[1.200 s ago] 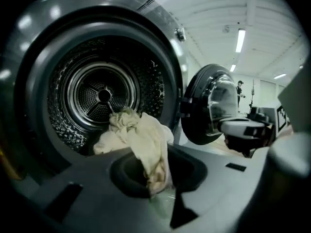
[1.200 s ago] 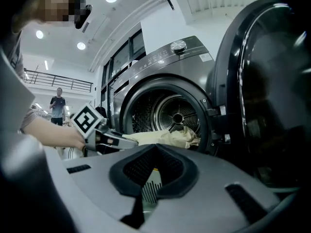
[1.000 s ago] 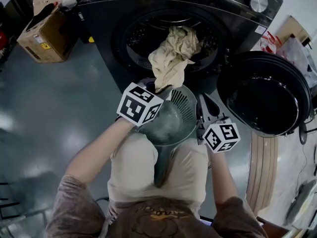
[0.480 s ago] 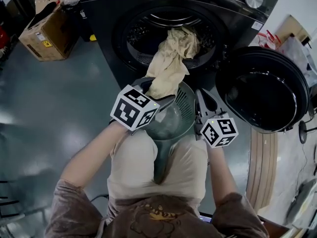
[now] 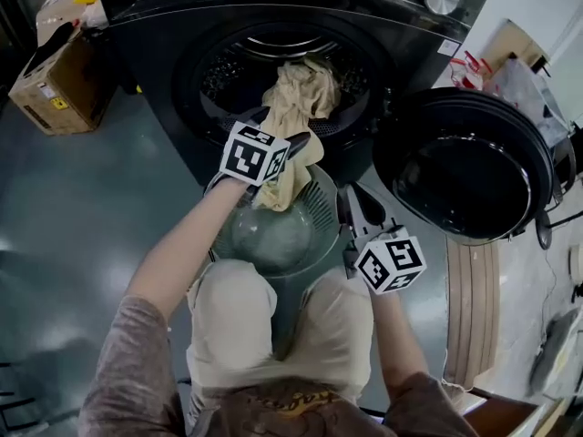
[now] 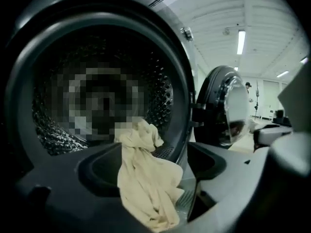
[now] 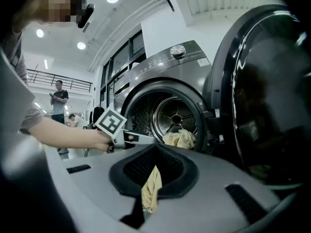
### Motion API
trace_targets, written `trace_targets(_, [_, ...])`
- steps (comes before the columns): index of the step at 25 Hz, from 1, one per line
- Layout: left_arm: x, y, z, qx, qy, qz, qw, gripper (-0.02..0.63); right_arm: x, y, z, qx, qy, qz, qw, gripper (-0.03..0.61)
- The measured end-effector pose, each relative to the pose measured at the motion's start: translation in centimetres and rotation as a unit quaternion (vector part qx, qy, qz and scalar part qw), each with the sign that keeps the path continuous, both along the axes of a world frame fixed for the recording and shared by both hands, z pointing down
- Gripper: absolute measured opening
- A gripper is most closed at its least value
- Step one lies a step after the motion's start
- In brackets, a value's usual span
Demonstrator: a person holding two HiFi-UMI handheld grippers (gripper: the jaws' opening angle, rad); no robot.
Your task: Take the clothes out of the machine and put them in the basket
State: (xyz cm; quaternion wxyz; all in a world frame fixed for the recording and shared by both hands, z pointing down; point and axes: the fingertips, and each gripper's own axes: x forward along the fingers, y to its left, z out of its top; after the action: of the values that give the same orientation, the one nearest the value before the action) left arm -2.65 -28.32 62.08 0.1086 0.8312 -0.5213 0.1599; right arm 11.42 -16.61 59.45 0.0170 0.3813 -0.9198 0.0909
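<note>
A beige cloth (image 5: 293, 121) trails from the drum opening of the dark washing machine (image 5: 173, 25) over its lip, and its lower end lies in the round grey basket (image 5: 324, 209) at my lap. My left gripper (image 5: 281, 127) is up at the drum's mouth with its jaws opening. The cloth (image 6: 146, 178) hangs loose between them and the pads do not press it. My right gripper (image 5: 352, 211) sits at the basket's right rim and looks shut on it. In the right gripper view the cloth's end (image 7: 151, 188) dangles just beyond my right gripper (image 7: 150, 181).
The machine's round door (image 5: 465, 167) stands swung open at the right, close to my right arm. A cardboard box (image 5: 50, 80) sits on the floor at the left. A person (image 7: 59, 98) stands far off in the hall.
My left gripper let go of the cloth and moved up from the basket to the drum's mouth. The cloth's lower end dropped into the basket. The right gripper stayed put.
</note>
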Motion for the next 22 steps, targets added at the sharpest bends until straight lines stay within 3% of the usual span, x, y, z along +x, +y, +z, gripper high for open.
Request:
trace_targets(6, [-0.7,-7.7,3.2,-0.013,-0.016,-0.023,0.9995,0.448,0.3,-0.2,0.7,-0.009,0.007,0.012,1.0,-0.003])
trace_targets(10, [-1.2,-11.6,5.7,-0.046,-0.029,-0.035,0.9979,0.454,0.1,-0.4,1.0,-0.013,0.015,0.013,1.0,-0.003])
trace_targets(16, [-1.1,-14.3,8.2,-0.094,-0.029,-0.04,0.9944,0.457,0.1,-0.5,1.0,-0.013,0.022,0.017,1.0,-0.003])
trace_targets(18, [-1.0,-14.4,8.9,-0.107,-0.045,-0.039,0.9925,0.454,0.5,-0.5,1.2,-0.015,0.023,0.023,0.999,-0.003])
trace_targets(19, [-1.0,-14.4,9.1,-0.113,-0.058,-0.036,0.9913,0.438,0.6,-0.6,1.2,-0.017,0.024,0.025,0.999,-0.003])
trace_targets(22, [-1.2,-14.1,9.5,-0.125,-0.091,-0.035,0.9873,0.265,0.9,-0.5,1.3,-0.018,0.025,0.027,0.999,-0.003])
